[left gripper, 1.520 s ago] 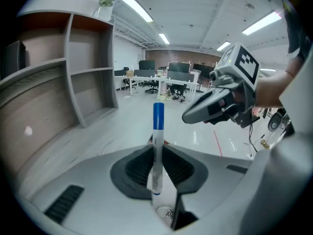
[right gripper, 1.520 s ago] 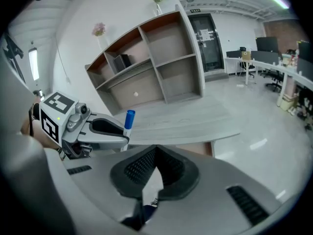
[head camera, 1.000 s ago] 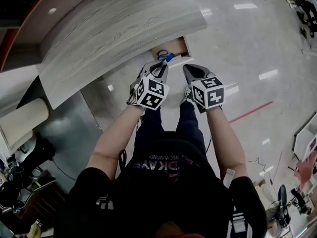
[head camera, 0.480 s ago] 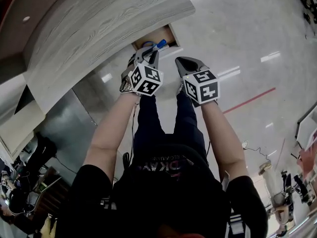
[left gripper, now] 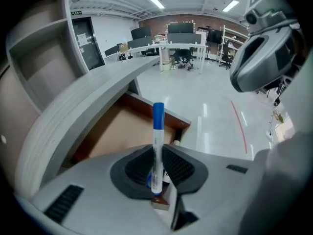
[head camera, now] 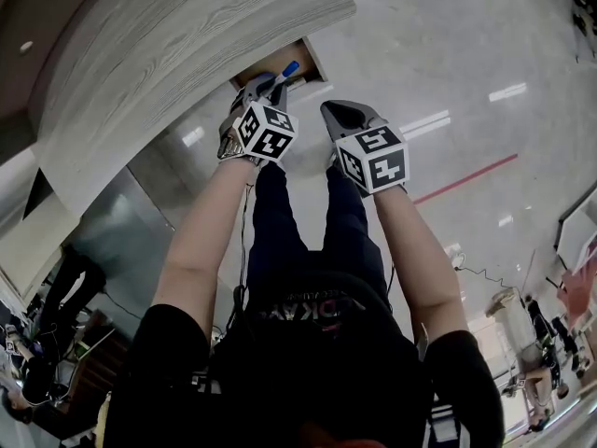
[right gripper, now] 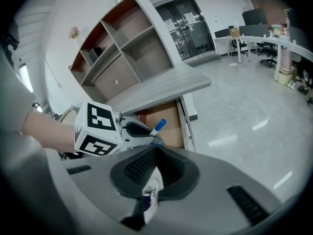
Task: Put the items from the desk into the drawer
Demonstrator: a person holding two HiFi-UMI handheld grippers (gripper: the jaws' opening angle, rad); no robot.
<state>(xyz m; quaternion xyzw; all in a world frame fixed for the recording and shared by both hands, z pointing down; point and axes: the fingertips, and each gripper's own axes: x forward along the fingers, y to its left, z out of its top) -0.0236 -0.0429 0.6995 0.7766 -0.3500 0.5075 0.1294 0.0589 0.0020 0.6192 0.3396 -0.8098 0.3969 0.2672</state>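
Left gripper (left gripper: pixel 157 158), smooth grey plastic with ribbed black pads, is closed partway onto a slim cylindrical marker (left gripper: pixel 157 131) with a white barrel and a glossy blue cap. The capped end sticks out past the jaws, over the open drawer (left gripper: pixel 117 131) and its flat brown board bottom. A pale wood-grain table (head camera: pixel 187 45) overhangs the drawer. Just beside it, the right gripper (right gripper: pixel 156 153) pinches a small white printed piece (right gripper: pixel 150 192).
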